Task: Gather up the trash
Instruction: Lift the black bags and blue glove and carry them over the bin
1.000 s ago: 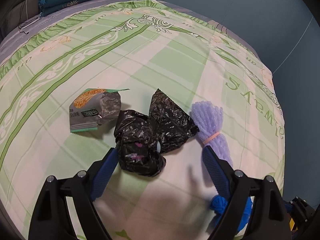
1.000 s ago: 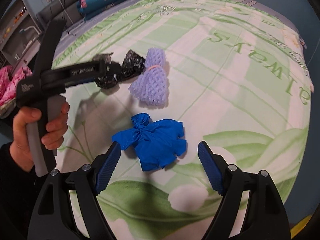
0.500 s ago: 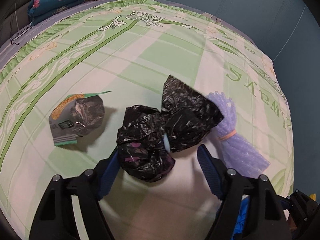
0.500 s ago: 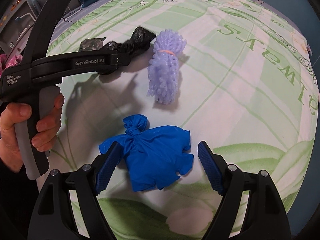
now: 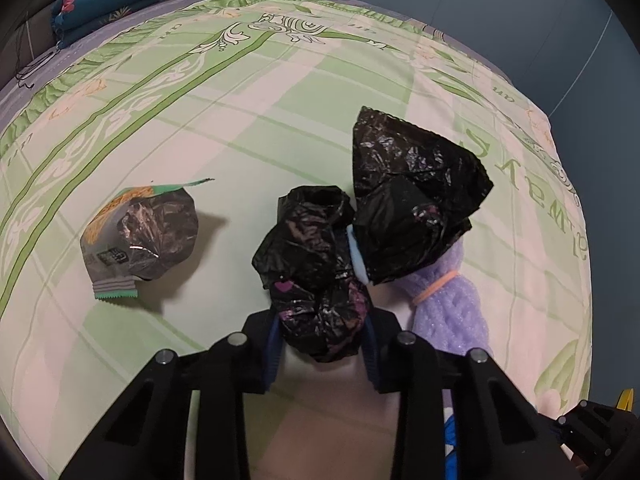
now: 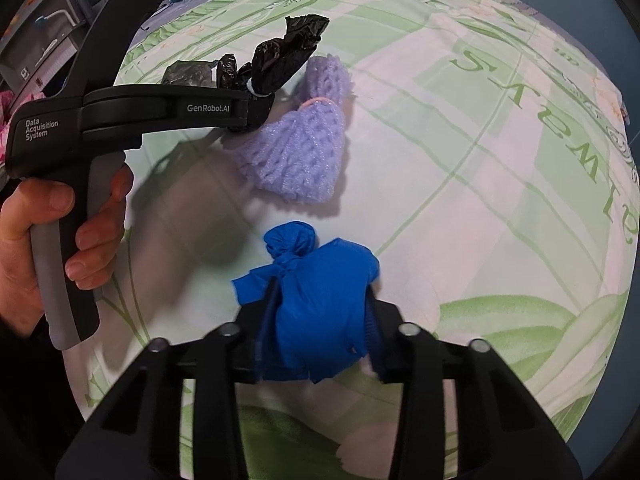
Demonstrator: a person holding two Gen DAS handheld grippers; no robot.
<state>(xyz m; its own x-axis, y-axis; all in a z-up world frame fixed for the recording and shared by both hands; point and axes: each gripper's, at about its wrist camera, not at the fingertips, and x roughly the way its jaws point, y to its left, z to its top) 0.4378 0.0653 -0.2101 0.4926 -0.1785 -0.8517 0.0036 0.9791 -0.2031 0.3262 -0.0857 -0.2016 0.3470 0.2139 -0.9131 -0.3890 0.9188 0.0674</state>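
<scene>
Both pairs of jaws were spread a second ago and are closing now. Left gripper point(image 5: 320, 354): blue pads pinching the lower lobe of the knotted black plastic bag point(image 5: 320, 280); the bag bulges out between and ahead of the jaws, and its upper flap stands up past the tips. Right gripper point(image 6: 320, 336): pads squeezing the tied blue glove point(image 6: 324, 300) from both sides, knot poking out ahead of the tips. A second ago both items lay loose on the sheet with the fingers straddling them and gaps showing; now the gaps are gone. Likely meaning: two pieces of trash grabbed at once, lift-off next, neither binned yet.

Still uncollected: crumpled snack wrapper point(image 5: 138, 240), well left of the left jaws and apart from the bag; purple foam fruit net point(image 6: 300, 152) with rubber band, just right of the left jaws and ahead of the right jaws, partly under the black bag's flap.

Hard to make out: the pad faces are mostly buried by bag and glove, so how deep either grip goes is unclear. Cannot tell if the items are off the green patterned bedsheet point(image 5: 280, 100) or still resting on it. Pale blue bit at the bag's knot is unidentifiable. A hand point(image 6: 48, 236) on the left tool's handle is cut off at the frame edge. No bin visible anywhere. Folded bedding at the far edge is only partly in frame.
</scene>
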